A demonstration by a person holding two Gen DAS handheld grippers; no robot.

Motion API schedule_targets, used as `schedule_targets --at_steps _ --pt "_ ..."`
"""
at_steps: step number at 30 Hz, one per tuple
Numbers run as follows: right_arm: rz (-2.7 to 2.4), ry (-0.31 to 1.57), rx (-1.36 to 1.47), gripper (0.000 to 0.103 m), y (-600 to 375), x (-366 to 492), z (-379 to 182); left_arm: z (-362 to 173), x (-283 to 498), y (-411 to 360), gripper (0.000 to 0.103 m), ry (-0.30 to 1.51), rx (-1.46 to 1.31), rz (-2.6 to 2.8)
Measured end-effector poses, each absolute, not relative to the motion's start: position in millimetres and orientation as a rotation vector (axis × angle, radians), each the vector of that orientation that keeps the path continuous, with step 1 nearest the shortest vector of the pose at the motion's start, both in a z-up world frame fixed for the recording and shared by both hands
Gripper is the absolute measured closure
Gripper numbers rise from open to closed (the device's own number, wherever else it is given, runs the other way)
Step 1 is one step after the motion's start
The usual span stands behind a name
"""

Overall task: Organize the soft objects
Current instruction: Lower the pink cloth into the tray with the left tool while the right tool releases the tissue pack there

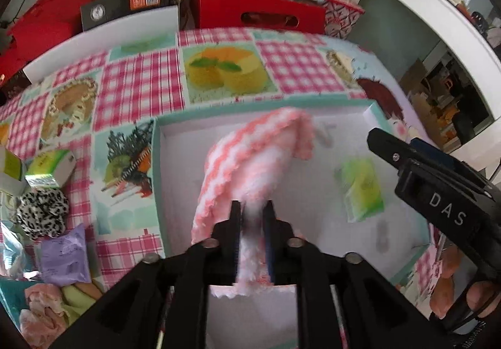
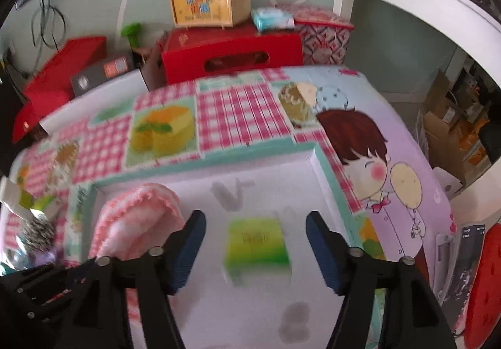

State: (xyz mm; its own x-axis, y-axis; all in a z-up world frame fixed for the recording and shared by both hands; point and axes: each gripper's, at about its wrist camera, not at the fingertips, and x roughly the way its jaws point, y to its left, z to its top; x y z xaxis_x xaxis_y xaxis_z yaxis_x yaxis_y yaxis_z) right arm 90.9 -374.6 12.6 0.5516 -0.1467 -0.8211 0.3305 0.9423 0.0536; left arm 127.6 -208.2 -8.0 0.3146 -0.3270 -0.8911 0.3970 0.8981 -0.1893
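A fluffy pink-and-white striped cloth (image 1: 250, 158) lies draped inside a shallow white box with a teal rim (image 1: 155, 161). One end of it runs up between the fingers of my left gripper (image 1: 252, 208). Those fingers stand slightly parted, and the cloth sits loosely in the gap. In the right wrist view the same cloth (image 2: 137, 217) lies at the box's left side. A green tissue packet (image 2: 256, 245), blurred, is on the box floor (image 2: 281, 180) just below my right gripper (image 2: 255, 217). That gripper is open wide and holds nothing.
Left of the box on the checked tablecloth (image 1: 141, 89) are a leopard-print scrunchie (image 1: 42, 211), a purple packet (image 1: 64, 255), green tissue packs (image 1: 50, 167) and pink and green cloths (image 1: 47, 302). Red boxes (image 1: 256, 11) stand behind the table, a white desk (image 1: 422, 4) to the right.
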Motion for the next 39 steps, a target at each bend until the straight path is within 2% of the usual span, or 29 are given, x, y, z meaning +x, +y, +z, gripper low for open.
schedule_targets --at_steps 1,2,3,7,9,20,24,25,26,27,29,39 --pt "-0.284 0.938 0.209 0.032 -373 91 16 -2 126 -207 0.071 1.142 0.067 -0.477" --pt "-0.285 0.931 0.203 0.032 -371 91 19 3 125 -205 0.058 1.125 0.066 -0.476" --pt "-0.286 0.925 0.196 0.032 -370 90 21 8 124 -203 0.052 1.112 0.064 -0.475" --pt "-0.292 0.912 0.188 0.032 -368 88 28 24 122 -195 0.047 1.068 0.043 -0.468" --pt "-0.294 0.911 0.195 0.029 -370 86 29 27 123 -189 0.036 1.057 0.032 -0.453" --pt "-0.307 0.949 0.186 0.026 -370 89 20 18 136 -165 0.036 1.076 -0.020 -0.358" --pt "-0.312 0.955 0.164 0.010 -368 90 18 16 139 -161 0.021 1.079 -0.044 -0.349" --pt "-0.313 0.957 0.160 0.008 -368 90 18 15 140 -160 0.020 1.079 -0.045 -0.344" --pt "-0.315 0.959 0.156 0.001 -368 91 17 14 141 -159 0.018 1.080 -0.043 -0.338" --pt "-0.316 0.958 0.152 0.000 -367 90 17 12 142 -158 0.015 1.085 -0.041 -0.330" --pt "-0.317 0.959 0.152 0.000 -368 91 16 8 144 -156 0.012 1.095 -0.044 -0.311" --pt "-0.351 0.963 0.148 0.000 -373 90 14 5 147 -147 0.012 1.093 -0.071 -0.299"
